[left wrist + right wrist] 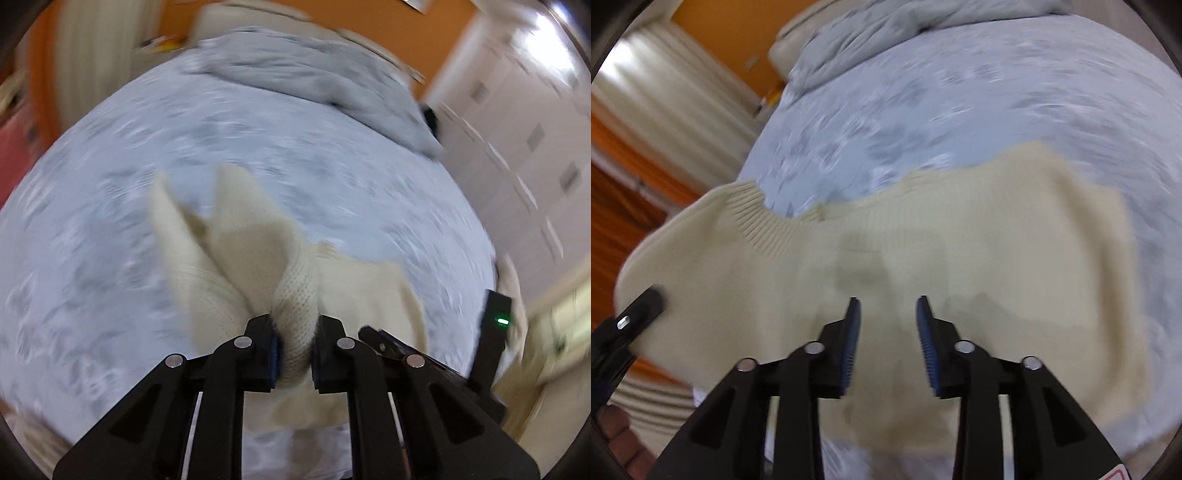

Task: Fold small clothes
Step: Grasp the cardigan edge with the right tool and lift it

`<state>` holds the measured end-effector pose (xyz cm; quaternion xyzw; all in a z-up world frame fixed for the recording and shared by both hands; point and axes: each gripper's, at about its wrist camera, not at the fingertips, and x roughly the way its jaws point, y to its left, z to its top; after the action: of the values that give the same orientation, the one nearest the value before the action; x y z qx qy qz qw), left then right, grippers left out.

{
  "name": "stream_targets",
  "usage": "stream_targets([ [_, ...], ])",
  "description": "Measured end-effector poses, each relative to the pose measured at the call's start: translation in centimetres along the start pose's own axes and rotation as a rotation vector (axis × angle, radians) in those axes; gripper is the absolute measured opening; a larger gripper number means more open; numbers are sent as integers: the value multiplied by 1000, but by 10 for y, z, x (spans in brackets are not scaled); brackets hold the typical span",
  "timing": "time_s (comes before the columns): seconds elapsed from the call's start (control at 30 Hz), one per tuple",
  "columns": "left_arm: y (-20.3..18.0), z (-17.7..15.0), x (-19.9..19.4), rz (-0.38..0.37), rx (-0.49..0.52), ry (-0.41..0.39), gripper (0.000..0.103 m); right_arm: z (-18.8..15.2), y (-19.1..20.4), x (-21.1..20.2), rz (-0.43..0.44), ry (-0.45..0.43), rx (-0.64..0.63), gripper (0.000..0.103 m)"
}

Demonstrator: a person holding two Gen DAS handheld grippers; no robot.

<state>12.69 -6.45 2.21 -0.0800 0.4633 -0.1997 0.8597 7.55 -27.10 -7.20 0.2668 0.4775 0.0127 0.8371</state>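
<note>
Sweater (923, 251) is mid-fold on the bed (110, 221); your left gripper (295, 350) is pinching a bunch of it; your right gripper (888, 332) is hanging half open, empty; next, lay it flat.

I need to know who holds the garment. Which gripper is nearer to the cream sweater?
Left. The left gripper is shut on a bunched fold of the sweater. The right gripper is open just above it, with nothing between its pads.
</note>
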Motion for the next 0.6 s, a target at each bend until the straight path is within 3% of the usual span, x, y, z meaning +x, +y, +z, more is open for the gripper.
stream_targets([
  [0.07,-28,-6,21,-3,46,40,11,-12,-27,-27,-17,-17,34,36],
  [0.23,-105,-60,78,8,242,179,12,-39,-87,-70,-105,-33,94,38],
  [0.3,-115,-88,104,58,296,242,19,-45,-103,-74,-110,-27,119,38],
  [0.37,-110,-100,104,87,291,249,25,-47,-113,-77,-123,-20,143,40],
  [0.4,-104,-105,94,76,294,227,36,-47,-115,-78,-121,-20,147,43],
  [0.43,-97,-107,80,52,298,208,43,-47,-113,-80,-114,-23,141,55],
  [0.5,-82,-110,48,31,304,163,70,-44,-105,-83,-88,-40,119,73],
  [0.57,-68,-115,27,82,315,119,90,-38,-91,-78,-12,-38,122,85],
  [0.6,-57,-118,14,131,325,90,90,-37,-85,-74,14,-27,124,86],
])
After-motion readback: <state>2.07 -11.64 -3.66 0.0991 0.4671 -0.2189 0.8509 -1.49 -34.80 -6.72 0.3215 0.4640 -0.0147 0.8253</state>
